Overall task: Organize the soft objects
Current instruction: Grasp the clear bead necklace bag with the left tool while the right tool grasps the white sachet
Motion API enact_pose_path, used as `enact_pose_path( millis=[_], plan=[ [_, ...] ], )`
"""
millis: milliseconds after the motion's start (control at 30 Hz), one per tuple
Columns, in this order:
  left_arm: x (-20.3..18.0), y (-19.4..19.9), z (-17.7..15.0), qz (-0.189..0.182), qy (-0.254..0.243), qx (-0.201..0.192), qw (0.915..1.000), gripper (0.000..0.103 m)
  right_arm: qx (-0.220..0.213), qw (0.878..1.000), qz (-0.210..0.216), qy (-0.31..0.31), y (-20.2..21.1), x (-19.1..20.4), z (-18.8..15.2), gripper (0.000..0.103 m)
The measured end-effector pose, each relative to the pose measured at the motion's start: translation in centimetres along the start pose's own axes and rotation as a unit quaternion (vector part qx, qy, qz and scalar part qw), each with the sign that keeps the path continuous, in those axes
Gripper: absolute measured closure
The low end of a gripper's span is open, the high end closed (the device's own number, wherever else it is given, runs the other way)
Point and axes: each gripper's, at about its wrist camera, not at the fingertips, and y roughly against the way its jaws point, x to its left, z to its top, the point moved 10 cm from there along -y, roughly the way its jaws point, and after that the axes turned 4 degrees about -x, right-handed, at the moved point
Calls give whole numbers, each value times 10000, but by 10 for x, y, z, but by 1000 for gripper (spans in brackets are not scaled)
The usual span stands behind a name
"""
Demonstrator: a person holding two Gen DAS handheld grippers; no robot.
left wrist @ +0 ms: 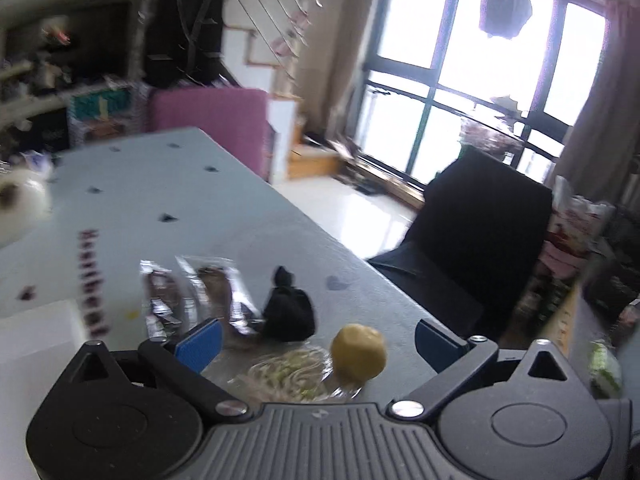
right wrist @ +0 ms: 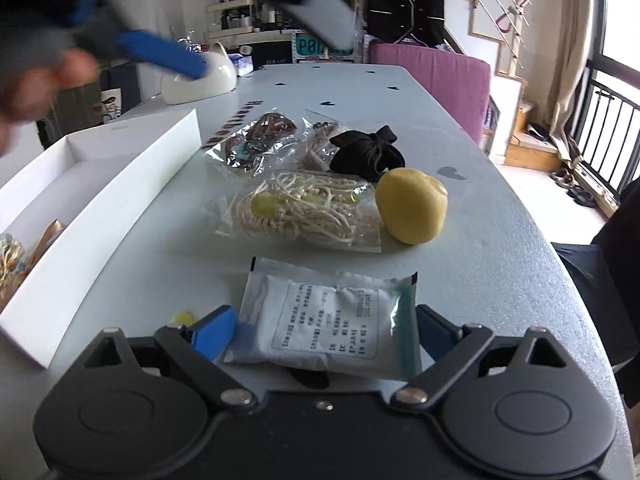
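My right gripper (right wrist: 324, 330) is open low over the table, its fingers either side of a white sachet (right wrist: 326, 322) lying flat. Beyond it lie a clear bag of cream cord (right wrist: 298, 210), a yellow soft ball (right wrist: 412, 206), a black pouch (right wrist: 366, 154) and two clear bags of brown cord (right wrist: 256, 140). My left gripper (left wrist: 316, 340) is open and empty, held in the air above the cream cord bag (left wrist: 286, 374), the yellow ball (left wrist: 359, 352) and the black pouch (left wrist: 289, 312). It appears blurred at the top left of the right wrist view (right wrist: 160, 52).
A white open box (right wrist: 96, 168) stands on the left of the grey table (right wrist: 500, 248), with ribbon-like items in its near end. A white rounded object (right wrist: 200, 80) sits at the far left. A black chair (left wrist: 472, 240) stands at the table's right edge, a pink chair (right wrist: 432, 80) at the far end.
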Motion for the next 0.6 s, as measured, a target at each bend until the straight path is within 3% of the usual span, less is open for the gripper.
enact_pose_path(
  millis=[100, 167, 400, 600],
  plan=[
    [3, -30, -5, -540, 323, 557, 9965, 7, -31, 10000, 64, 43, 4, -1, -2, 11],
    [6, -49, -9, -713, 460, 818, 9930, 7, -47, 9999, 99, 54, 7, -1, -3, 12],
    [27, -97, -26, -450, 467, 1229, 9903, 6, -74, 9997, 225, 105, 13, -3, -7, 14],
    [17, -78, -40, -686, 429, 1548, 9846, 6, -85, 9995, 269, 156, 17, -4, -9, 14]
  ],
)
